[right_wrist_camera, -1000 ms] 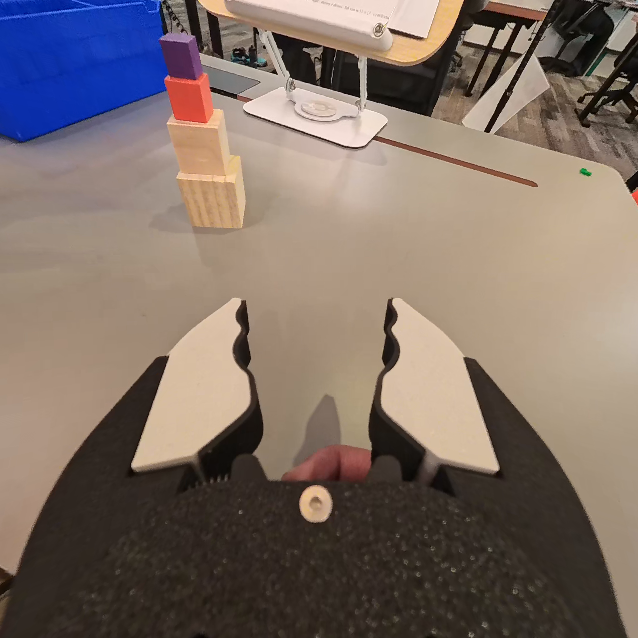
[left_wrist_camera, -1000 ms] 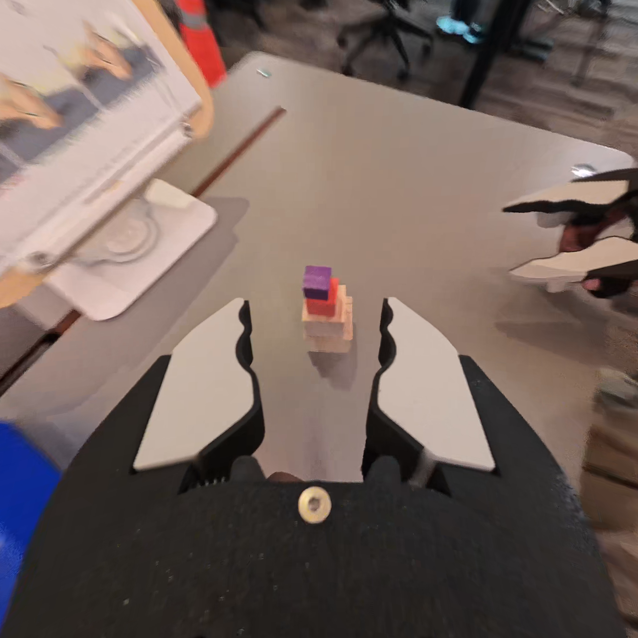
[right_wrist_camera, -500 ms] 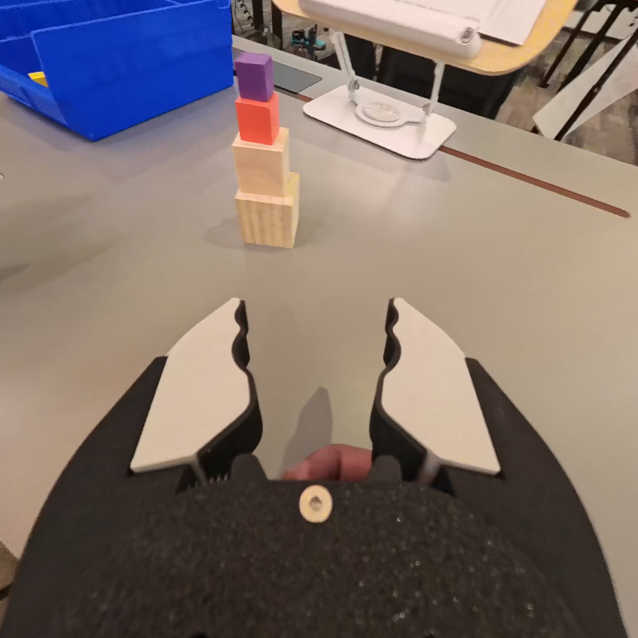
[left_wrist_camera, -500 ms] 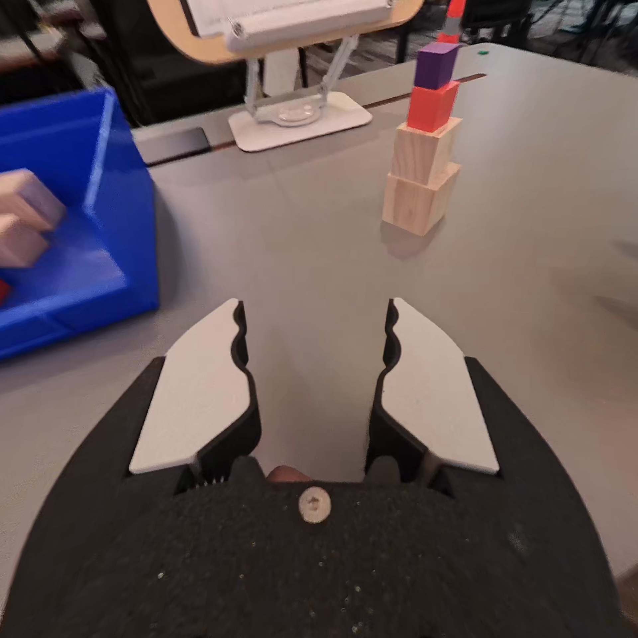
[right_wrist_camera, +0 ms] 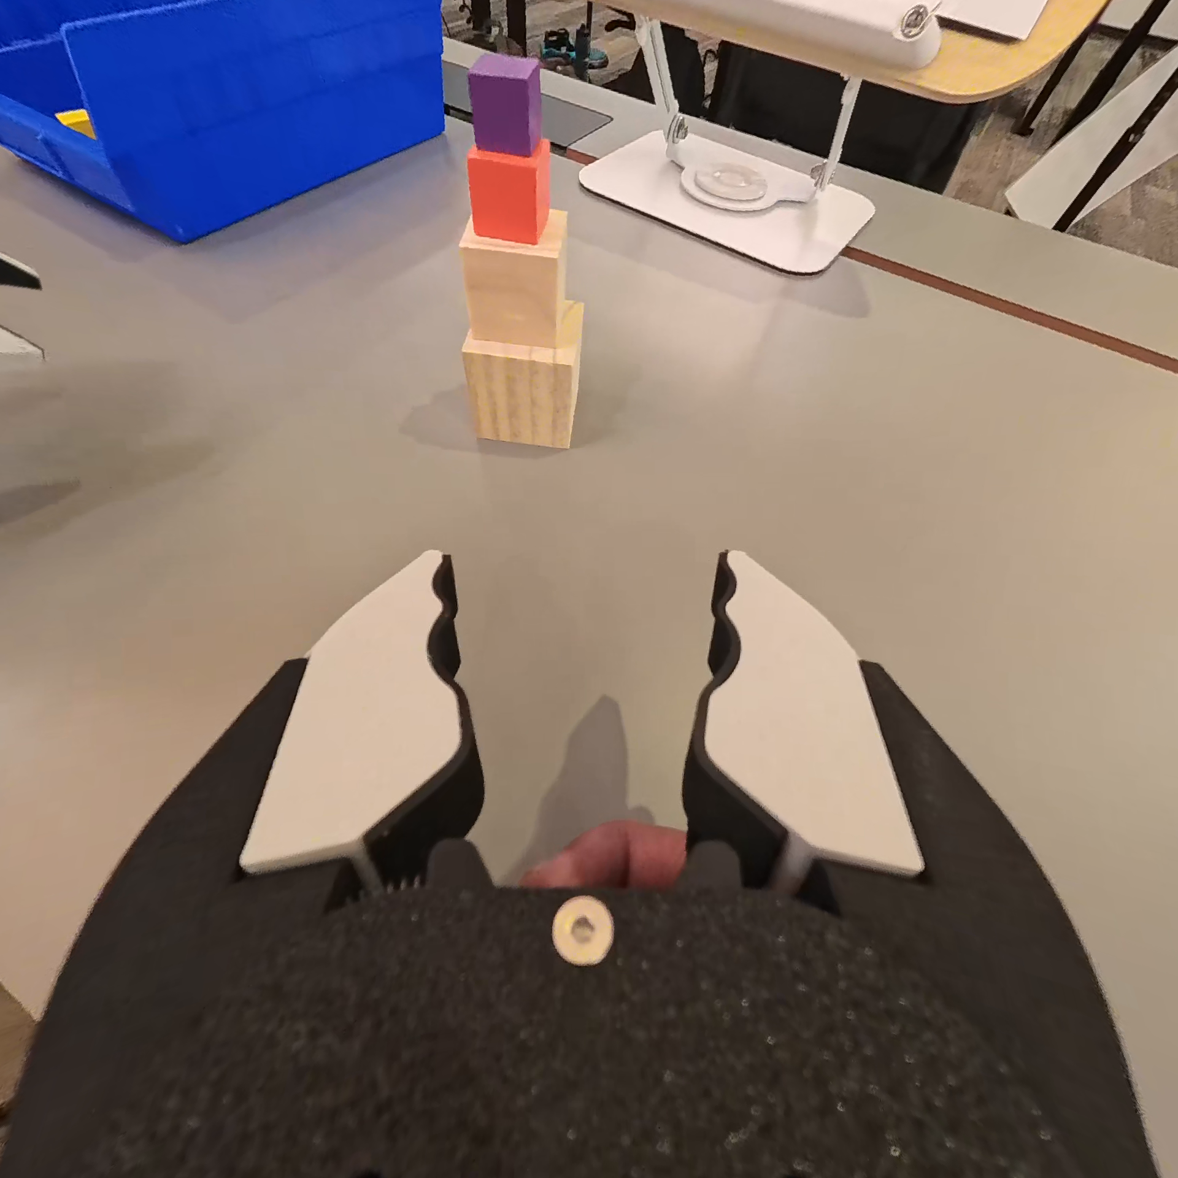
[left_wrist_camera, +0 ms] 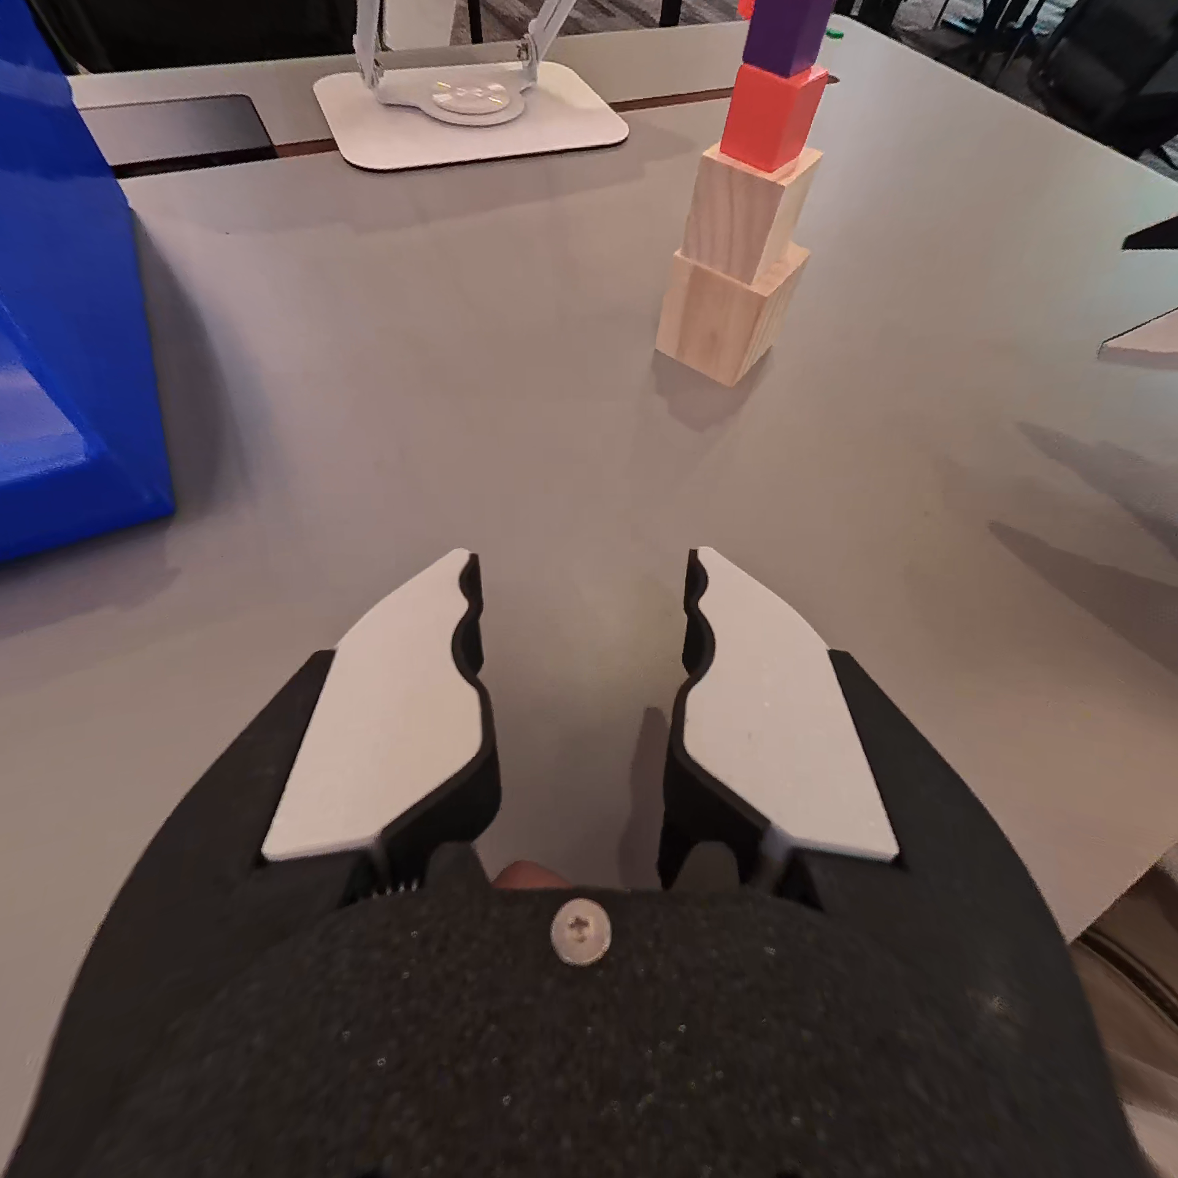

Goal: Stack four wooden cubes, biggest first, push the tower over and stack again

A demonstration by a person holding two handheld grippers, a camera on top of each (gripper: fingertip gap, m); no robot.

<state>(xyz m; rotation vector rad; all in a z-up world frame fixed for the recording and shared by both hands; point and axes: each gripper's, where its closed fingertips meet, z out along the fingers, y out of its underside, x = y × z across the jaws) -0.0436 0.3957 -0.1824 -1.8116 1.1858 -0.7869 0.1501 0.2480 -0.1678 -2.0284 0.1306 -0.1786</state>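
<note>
Wooden cubes stand stacked on the grey worktop (right_wrist_camera: 828, 510), large natural cube (right_wrist_camera: 523, 395) lowest, then smaller natural cube (right_wrist_camera: 513, 280), red cube (right_wrist_camera: 508, 191), purple cube (right_wrist_camera: 503, 105), both left gripper (left_wrist_camera: 583, 561) and right gripper (right_wrist_camera: 583, 564) empty, jaws apart.

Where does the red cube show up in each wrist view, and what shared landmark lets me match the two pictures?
Left wrist view: red cube sits upper right, third up in the tower, under the purple cube.
Right wrist view: red cube sits upper left of centre, again under the purple cube.
Shared landmark: the white stand base on the grey table beyond the tower.
</note>
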